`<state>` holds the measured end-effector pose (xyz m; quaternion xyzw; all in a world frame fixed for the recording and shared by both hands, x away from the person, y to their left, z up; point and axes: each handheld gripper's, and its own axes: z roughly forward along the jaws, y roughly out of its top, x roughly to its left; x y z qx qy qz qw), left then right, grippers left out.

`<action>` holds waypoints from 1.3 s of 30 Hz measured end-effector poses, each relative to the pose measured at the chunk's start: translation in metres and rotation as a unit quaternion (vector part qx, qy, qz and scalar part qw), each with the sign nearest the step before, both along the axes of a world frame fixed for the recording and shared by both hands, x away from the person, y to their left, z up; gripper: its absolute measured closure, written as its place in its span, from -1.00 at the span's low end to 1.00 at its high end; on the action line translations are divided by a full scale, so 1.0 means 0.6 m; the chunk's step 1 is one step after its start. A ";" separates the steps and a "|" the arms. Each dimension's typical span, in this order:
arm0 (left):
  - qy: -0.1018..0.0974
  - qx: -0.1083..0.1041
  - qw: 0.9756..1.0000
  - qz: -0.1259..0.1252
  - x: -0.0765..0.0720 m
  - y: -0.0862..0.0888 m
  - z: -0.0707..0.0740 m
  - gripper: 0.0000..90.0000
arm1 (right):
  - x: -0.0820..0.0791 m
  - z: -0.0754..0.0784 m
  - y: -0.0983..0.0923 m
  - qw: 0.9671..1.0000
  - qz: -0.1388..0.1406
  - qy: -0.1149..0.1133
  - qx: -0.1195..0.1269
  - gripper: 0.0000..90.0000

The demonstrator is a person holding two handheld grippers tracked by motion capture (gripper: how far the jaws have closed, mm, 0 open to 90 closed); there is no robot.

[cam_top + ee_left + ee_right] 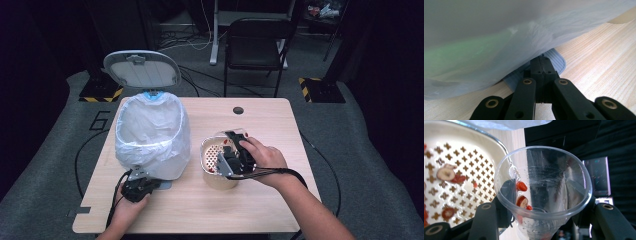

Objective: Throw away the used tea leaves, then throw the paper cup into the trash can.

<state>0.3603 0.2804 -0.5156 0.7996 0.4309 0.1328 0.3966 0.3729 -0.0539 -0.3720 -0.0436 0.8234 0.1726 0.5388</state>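
While the left gripper (137, 187) is sitting at the lower left of the high view with its jaws pressed together on the foot pedal (162, 185) of the bin (150, 135), the lid (142, 69) is standing open above the white liner. At centre right the right gripper (235, 157) is holding a clear plastic cup (237, 140) tilted over the cream strainer bowl (212, 165). The surface (260, 205) is lying bare toward the lower edge, so there is room to swing across to the bin.

In the left gripper view, the closed jaws are resting on the ribbed grey pedal (554, 61) at centre, under the overhanging bag (499, 45). Should they be slipping off (the pedal's edge is close), the lid would likely drop.

In the right gripper view, the jaws are pinching the cup (541, 187) at centre, red fruit pieces (521, 186) clinging inside it; the strainer (461, 170) is filling the left. A harder squeeze might buckle the thin wall, and the clinging bits could be falling outside the bowl's rim, which is just beside the cup.
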 end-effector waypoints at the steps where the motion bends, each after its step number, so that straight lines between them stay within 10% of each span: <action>1: -0.001 0.000 1.000 0.001 0.000 -0.001 0.000 1.00 | 0.001 0.002 -0.001 1.000 -0.003 0.004 0.011 -0.01; 10: -0.001 0.000 1.000 -0.001 0.001 -0.001 0.000 1.00 | 0.011 0.017 -0.017 0.990 -0.024 0.072 0.122 -0.01; 19: -0.001 0.000 1.000 -0.001 0.001 -0.001 0.000 1.00 | 0.025 0.033 -0.038 0.960 -0.037 0.147 0.234 -0.02; 30: -0.002 0.001 1.000 -0.002 0.001 0.000 0.000 1.00 | 0.041 0.037 -0.058 0.908 -0.036 0.233 0.346 -0.02; 39: -0.002 0.002 1.000 -0.002 0.001 0.000 0.000 1.00 | 0.041 0.062 -0.061 0.896 -0.026 0.241 0.371 -0.01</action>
